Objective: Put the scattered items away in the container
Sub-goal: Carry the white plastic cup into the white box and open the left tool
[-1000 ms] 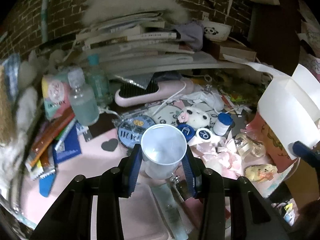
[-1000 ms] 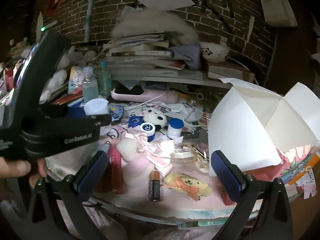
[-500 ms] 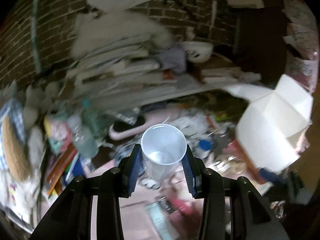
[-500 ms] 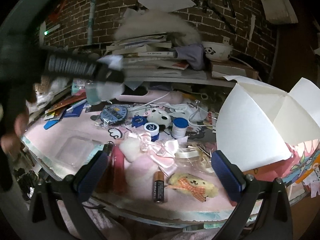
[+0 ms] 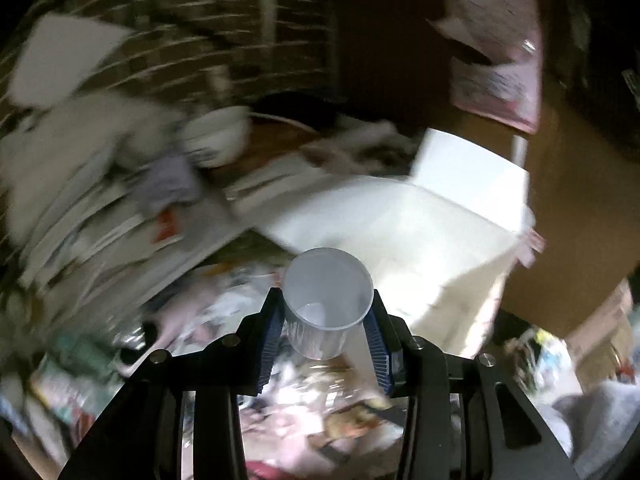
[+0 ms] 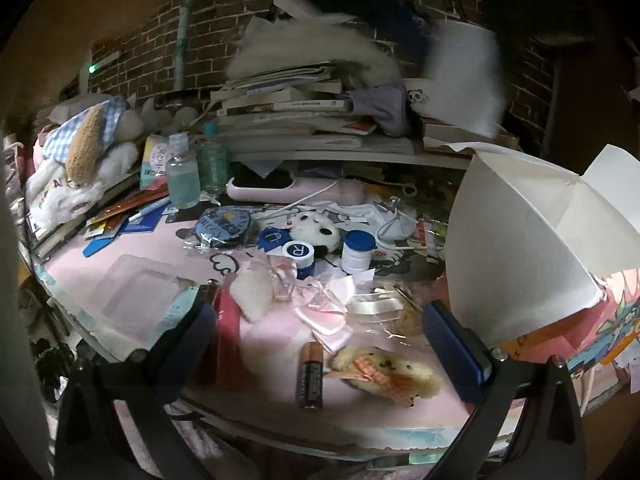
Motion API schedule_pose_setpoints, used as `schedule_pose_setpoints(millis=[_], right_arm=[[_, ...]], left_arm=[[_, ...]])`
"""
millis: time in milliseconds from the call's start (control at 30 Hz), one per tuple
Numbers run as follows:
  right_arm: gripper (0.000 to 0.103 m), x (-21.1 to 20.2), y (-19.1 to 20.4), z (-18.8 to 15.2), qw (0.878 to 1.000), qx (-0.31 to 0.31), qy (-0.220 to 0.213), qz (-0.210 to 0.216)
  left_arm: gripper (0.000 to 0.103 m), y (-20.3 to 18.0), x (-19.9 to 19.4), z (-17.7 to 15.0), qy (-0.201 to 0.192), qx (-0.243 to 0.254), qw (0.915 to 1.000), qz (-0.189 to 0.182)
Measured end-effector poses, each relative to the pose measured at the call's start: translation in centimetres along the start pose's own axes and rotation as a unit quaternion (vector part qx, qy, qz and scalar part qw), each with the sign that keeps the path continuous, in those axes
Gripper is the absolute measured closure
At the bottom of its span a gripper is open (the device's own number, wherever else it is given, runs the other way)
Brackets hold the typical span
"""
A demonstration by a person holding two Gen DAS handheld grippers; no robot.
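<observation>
Left wrist: cup (image 5: pixel 327 300) upright, mouth up.

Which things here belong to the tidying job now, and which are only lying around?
In the job now:
- left gripper
- clear plastic cup
- white box

Lying around:
- battery
- yellow plush toy
- pink ribbon bow
- book stack

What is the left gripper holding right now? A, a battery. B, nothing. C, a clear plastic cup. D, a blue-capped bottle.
C: in the left wrist view the left gripper has its blue pads pressed on either side of a clear plastic cup, open end toward the camera.
</observation>
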State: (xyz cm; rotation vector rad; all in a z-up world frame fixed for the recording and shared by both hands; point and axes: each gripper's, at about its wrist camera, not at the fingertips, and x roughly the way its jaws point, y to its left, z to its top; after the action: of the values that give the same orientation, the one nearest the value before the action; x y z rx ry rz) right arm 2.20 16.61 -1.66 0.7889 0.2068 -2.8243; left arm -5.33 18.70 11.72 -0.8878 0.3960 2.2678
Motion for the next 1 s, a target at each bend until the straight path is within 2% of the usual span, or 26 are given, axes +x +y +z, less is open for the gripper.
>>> schedule_pose_setpoints(millis=[67, 167, 367, 533, 700, 767, 833, 1000], right_arm=[[0.0, 0.0, -0.2, -0.1, 1.0, 0.001, 0.0, 0.008], [0.0, 0.1, -1.0, -0.2, 0.999, 0.023, 0.003, 0.023], [0.0, -0.1, -1.6, -0.7, 0.999, 0.027, -0.003, 0.034], [0.0, 0.0, -2.3, -0.9, 0.998, 0.037, -0.001, 0.044], [0.0, 0.3, -3.0, -1.1, 0.997, 0.048, 0.004, 0.052], [0.0, 0.4, -3.1, -1.2, 0.997, 0.051, 0.008, 0.057], [0.0, 0.6, -3.2, -1.4, 0.997, 0.053, 0.012, 0.06], [0.0, 0.7, -3.5, -1.4, 0.996, 0.061, 0.015, 0.058]], left_arm=[[0.068, -1.5, 1.3, 1.1, 0.027, 0.023, 0.9992, -0.017], [0.068, -3.1, 3.6, 2.4, 0.068, 0.052, 0.9962, -0.012], [0.068, -4.4, 6.2, 4.2, 0.111, 0.07, 0.9912, -0.02], [0.067, -4.7, 8.2, 3.7, 0.145, 0.076, 0.9865, 0.0], [0.066, -4.8, 8.4, 3.3, 0.14, 0.079, 0.9869, -0.004], [0.059, -4.7, 8.1, 3.2, 0.133, 0.082, 0.9876, -0.002], [0.043, -4.7, 8.1, 3.1, 0.129, 0.084, 0.988, 0.006], [0.041, -4.4, 8.3, 3.3, 0.129, 0.08, 0.9884, 0.003]])
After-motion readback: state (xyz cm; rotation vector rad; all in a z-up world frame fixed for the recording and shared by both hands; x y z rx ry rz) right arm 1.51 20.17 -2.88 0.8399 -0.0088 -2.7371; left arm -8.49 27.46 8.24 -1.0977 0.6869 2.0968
